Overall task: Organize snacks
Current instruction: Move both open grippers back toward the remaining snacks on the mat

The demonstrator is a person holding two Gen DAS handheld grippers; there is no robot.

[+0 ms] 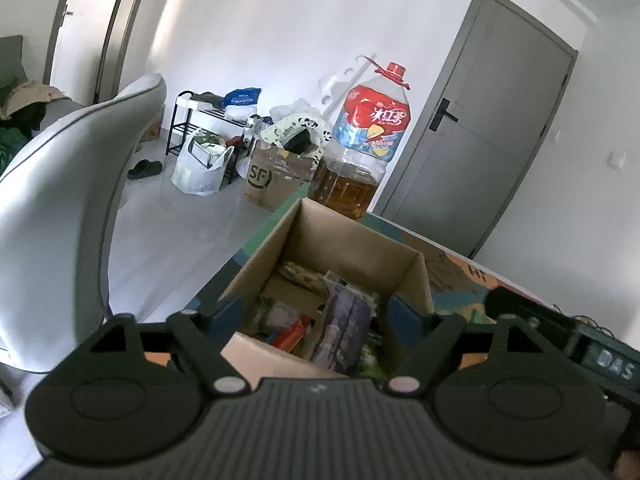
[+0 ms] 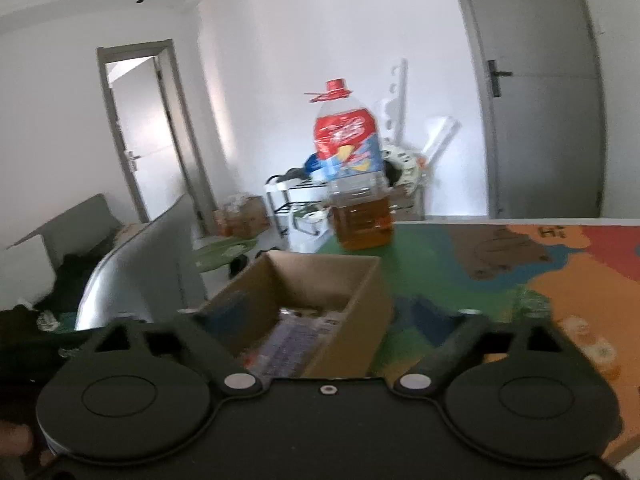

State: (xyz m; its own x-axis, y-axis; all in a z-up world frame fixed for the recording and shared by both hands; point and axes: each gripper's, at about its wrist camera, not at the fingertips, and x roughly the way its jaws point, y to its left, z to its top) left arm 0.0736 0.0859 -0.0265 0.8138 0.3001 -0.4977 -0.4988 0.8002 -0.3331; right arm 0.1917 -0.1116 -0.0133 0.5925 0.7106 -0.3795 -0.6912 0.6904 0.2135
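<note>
An open cardboard box [image 1: 352,236] stands on a colourful table mat, with several snack packets inside, among them a purple packet [image 1: 346,324] and a red one [image 1: 292,334]. My left gripper [image 1: 316,312] is open and empty, its blue pads either side of the box's near end. In the right wrist view the same box [image 2: 352,292] sits ahead, the purple packet [image 2: 292,340] lying in it. My right gripper [image 2: 324,320] is open and empty; its left finger overlaps the box and its right finger is over the mat. That view is blurred.
A large cooking-oil bottle [image 1: 360,148] stands on the table behind the box; it also shows in the right wrist view [image 2: 356,184]. A grey chair back [image 1: 68,200] is at the left. Small wrapped sweets [image 2: 592,344] lie on the mat at the right. Boxes and bags clutter the floor.
</note>
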